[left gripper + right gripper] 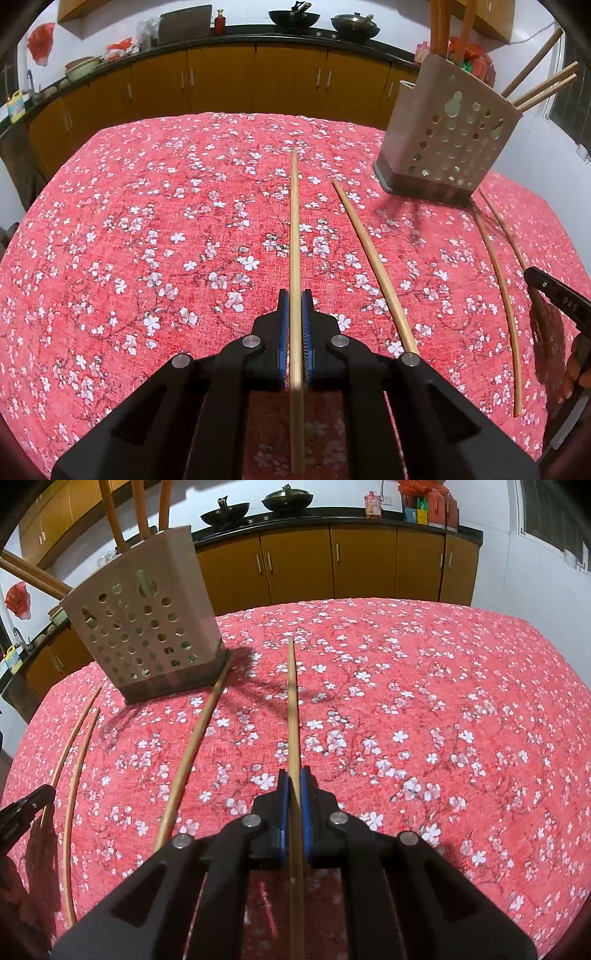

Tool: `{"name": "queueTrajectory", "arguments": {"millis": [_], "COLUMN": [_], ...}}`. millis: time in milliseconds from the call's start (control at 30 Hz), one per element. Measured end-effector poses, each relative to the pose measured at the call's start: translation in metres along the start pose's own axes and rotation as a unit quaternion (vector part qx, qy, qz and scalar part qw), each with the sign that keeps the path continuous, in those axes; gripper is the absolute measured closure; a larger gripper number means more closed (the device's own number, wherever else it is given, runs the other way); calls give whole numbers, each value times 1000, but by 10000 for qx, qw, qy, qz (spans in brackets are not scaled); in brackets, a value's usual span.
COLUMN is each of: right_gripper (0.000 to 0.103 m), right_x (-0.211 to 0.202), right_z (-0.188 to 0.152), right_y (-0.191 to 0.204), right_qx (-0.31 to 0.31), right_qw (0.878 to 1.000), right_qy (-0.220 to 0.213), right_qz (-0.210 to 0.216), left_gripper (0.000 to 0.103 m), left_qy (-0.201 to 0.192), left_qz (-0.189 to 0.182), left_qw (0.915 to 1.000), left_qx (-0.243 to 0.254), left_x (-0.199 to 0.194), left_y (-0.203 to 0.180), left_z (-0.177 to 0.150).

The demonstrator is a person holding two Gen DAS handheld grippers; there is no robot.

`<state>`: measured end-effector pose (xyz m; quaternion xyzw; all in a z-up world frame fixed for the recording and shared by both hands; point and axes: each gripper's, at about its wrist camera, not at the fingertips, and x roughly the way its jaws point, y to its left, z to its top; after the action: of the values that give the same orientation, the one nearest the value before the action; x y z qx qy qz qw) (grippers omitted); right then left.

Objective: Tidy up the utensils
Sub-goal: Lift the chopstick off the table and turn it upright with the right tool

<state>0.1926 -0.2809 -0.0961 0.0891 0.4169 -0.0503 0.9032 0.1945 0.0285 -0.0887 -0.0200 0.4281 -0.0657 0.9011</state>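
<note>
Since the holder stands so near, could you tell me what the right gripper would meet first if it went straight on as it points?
Probably the tablecloth: the right gripper, shut on a chopstick, aims down at open cloth. The utensil holder stands left of that line.

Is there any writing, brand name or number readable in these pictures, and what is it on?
"DAS", or close to it: pale letters on a black finger of the right gripper.
Pale marks on a black finger of the left gripper: too blurred to read.
Label on the yellow plastic jug by the sink: too small to read.
Coloured boxes on the dark counter: print too blurred to read.
</note>
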Motion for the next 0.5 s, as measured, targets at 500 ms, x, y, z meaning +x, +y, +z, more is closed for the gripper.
{"name": "queueTrajectory", "arguments": {"millis": [500], "right_gripper": [95], "right_x": [-10], "right_z": [-11], "right_y": [3], "right_qx": [-105], "right_qw": [9999], "right_qy": [23], "right_qz": [58], "left_gripper": [95], "left_qy": [12], "left_qz": [28], "left_qw": [10000], "left_qx": [66], "left_x": [-12], "left_y": [-1], "left_z": [-9]}}
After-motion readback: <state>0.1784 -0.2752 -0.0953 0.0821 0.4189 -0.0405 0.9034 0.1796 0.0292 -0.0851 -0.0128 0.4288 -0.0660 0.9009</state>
